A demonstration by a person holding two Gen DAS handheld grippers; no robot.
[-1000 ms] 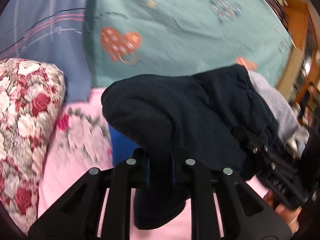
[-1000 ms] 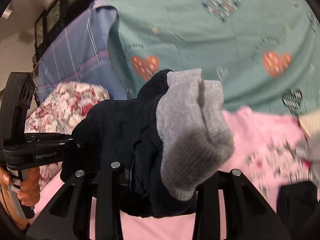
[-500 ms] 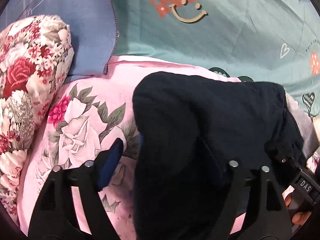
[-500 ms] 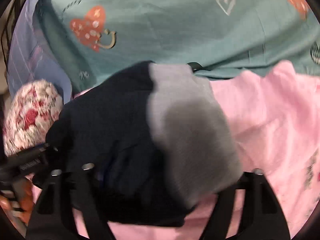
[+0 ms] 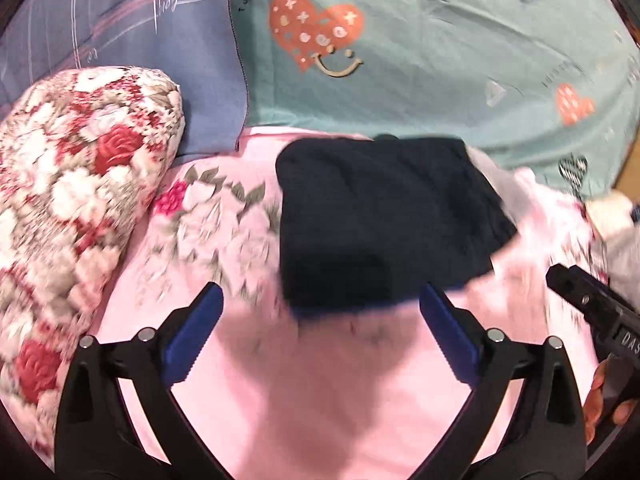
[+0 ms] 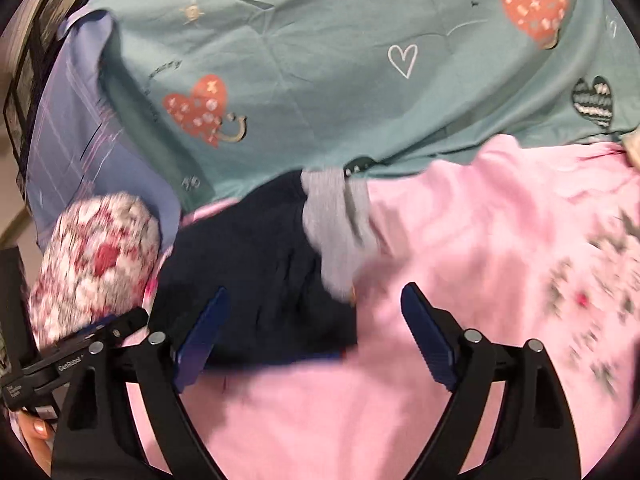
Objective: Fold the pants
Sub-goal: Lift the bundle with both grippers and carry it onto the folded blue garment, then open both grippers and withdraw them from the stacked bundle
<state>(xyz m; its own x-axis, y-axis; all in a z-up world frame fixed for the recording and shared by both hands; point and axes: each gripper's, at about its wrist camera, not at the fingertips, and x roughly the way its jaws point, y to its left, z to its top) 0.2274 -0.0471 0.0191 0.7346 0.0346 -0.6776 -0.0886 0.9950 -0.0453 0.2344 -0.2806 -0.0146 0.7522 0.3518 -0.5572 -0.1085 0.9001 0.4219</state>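
The dark navy pants (image 5: 380,220) lie folded in a compact bundle on the pink floral sheet (image 5: 320,400), a grey cuff showing at their right side. In the right wrist view the pants (image 6: 256,280) show with the grey cuff (image 6: 336,232) at their right. My left gripper (image 5: 320,320) is open and empty, just in front of the bundle. My right gripper (image 6: 312,320) is open and empty, its left finger over the bundle's near edge. The right gripper's body (image 5: 592,312) shows at the left view's right edge.
A red-rose floral pillow (image 5: 80,200) lies left of the pants. A teal heart-print blanket (image 5: 400,60) and a blue-grey sheet (image 5: 120,20) lie behind. Light clothing (image 5: 612,216) sits at the far right. The left gripper's body (image 6: 80,348) shows at lower left.
Both grippers let go of the pants, opened wide and drew back. The folded bundle now rests on the pink sheet.
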